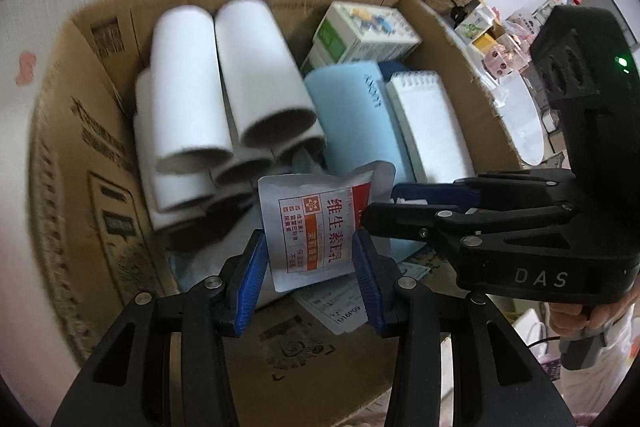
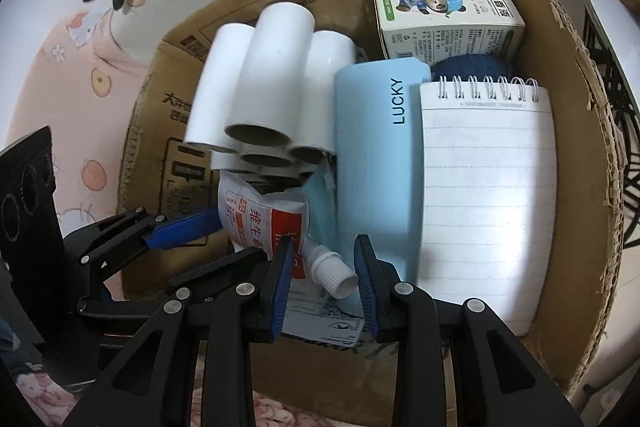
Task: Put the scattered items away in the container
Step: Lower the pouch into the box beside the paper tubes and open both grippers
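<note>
Both grippers are on one item: your left gripper (image 1: pixel 308 263) has its blue pads against the two side edges of the white-and-orange pouch (image 1: pixel 316 231), holding its body, while your right gripper (image 2: pixel 322 269) stands narrow around the pouch's white screw cap (image 2: pixel 334 273), its left pad on the pouch corner beside the spout (whether the right pad touches the cap I cannot tell). The pouch hangs over the near part of the open cardboard box (image 2: pixel 576 131), just in front of the stacked white tubes (image 2: pixel 276 95), with the light-blue case (image 2: pixel 376 163) and spiral notepad (image 2: pixel 488 187) to its right. You look to be at the placing step for this pouch. Next, lower it into the gap near the tubes, then open both grippers together so neither drags it back out.
</note>
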### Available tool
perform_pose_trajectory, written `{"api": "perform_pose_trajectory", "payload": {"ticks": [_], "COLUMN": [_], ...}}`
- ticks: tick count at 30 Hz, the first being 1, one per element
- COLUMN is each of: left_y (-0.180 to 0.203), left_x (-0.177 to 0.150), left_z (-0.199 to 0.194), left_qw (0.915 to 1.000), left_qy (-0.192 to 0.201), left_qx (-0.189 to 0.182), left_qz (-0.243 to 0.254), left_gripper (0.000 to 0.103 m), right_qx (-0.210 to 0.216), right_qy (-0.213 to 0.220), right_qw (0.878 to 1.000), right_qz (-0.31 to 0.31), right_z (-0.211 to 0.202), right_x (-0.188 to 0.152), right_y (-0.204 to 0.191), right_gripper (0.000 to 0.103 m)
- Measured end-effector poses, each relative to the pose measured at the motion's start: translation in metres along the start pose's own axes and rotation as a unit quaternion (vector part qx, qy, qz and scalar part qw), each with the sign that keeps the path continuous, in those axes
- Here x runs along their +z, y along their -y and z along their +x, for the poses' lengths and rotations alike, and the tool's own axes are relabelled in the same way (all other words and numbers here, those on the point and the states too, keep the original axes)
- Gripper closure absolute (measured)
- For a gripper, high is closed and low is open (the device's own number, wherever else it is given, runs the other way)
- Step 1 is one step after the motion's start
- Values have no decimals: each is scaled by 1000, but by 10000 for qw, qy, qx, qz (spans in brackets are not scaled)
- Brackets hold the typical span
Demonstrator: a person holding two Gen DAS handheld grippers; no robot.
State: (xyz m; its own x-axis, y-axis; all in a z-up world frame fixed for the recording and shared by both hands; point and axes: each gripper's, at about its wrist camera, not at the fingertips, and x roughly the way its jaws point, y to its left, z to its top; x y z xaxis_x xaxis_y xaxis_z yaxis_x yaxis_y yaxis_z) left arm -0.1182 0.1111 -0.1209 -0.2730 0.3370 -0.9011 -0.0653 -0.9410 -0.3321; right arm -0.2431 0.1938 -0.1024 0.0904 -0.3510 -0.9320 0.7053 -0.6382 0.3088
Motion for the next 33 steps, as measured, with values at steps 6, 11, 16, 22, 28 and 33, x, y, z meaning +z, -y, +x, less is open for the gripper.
{"api": "perform_pose_trajectory", "payload": {"ticks": [6,11,16,22,28,33], "left_y": [-17,-13,-10,-5,-6,-3], "left_x": [0,-5,-6,-10,-11,-7], "left_z": [25,27,27,21,9,-14], "left_qw": [9962,9966,9944,9934,9950,9937], "left_qy": [-624,-641,-683,-610,-345,217], "left_qx": [-46,177,690,939,896,1096], "left_qz": [-603,-481,-417,-255,-258,-106], "left_gripper": [68,69,77,80,80,79], "right_qx": [-265,-639,-826,-669,-671,-603], "right_qy": [-99,-128,-142,-363,-317,-129], "right_qw": [9985,9942,9902,9918,9924,9935], "right_qz": [-468,-854,-1115,-1028,-981,-954], "right_z": [7,10,15,29,25,10], "right_x": [1,-2,1,7,6,1], "right_y": [-5,-21,-40,-35,-36,-42], "right_gripper": [85,85,85,87,87,87]}}
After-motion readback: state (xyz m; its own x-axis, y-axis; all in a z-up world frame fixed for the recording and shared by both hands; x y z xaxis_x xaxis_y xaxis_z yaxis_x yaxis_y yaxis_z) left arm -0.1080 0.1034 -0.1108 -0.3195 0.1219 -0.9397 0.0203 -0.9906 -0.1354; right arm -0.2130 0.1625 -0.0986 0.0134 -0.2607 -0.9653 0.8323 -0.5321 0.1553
